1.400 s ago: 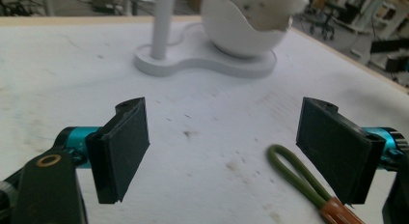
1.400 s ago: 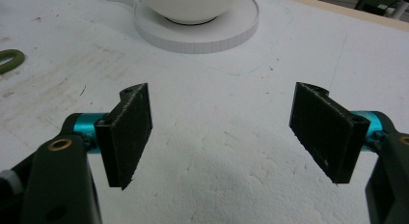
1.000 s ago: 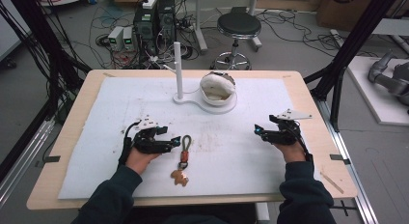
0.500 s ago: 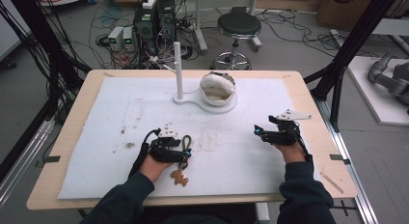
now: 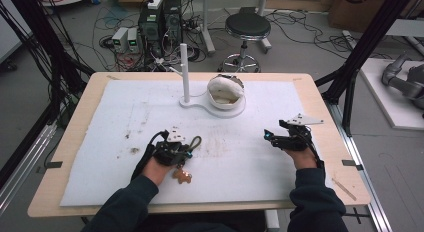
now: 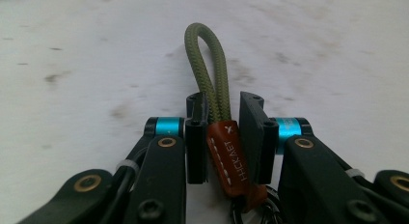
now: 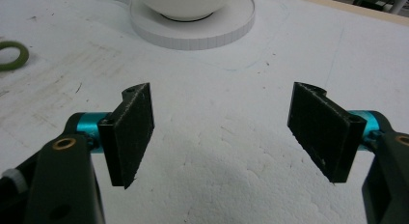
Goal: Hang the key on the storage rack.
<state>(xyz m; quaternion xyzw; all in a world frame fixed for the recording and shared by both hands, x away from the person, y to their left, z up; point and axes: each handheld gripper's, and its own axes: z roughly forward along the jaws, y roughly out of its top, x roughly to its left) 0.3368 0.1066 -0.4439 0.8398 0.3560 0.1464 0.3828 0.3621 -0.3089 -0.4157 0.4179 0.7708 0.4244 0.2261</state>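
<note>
A keychain lies on the white mat at front left: an olive cord loop (image 5: 195, 141), a brown leather wrap (image 6: 226, 156) and a small brown charm (image 5: 182, 176). My left gripper (image 5: 189, 151) lies low over it, and its jaws have just been closing with the strap between them. In the left gripper view the pads (image 6: 197, 137) press the cord and leather wrap from both sides, and the loop (image 6: 205, 55) sticks out ahead of my left gripper (image 6: 223, 108). My right gripper (image 5: 268, 137) rests at the right of the mat. Its jaws stand wide apart, with nothing in my right gripper (image 7: 222, 122).
A white stand with an upright post (image 5: 184, 72) and a round base (image 7: 193, 33) holding a white bowl (image 5: 226, 89) sits at the back middle. The white mat (image 5: 100, 157) covers most of the wooden table (image 5: 320, 112). Cables, a stool and equipment lie beyond.
My left gripper has slid right over the keychain strap and its jaws have closed around it. The right gripper has stayed where it was, still open.
</note>
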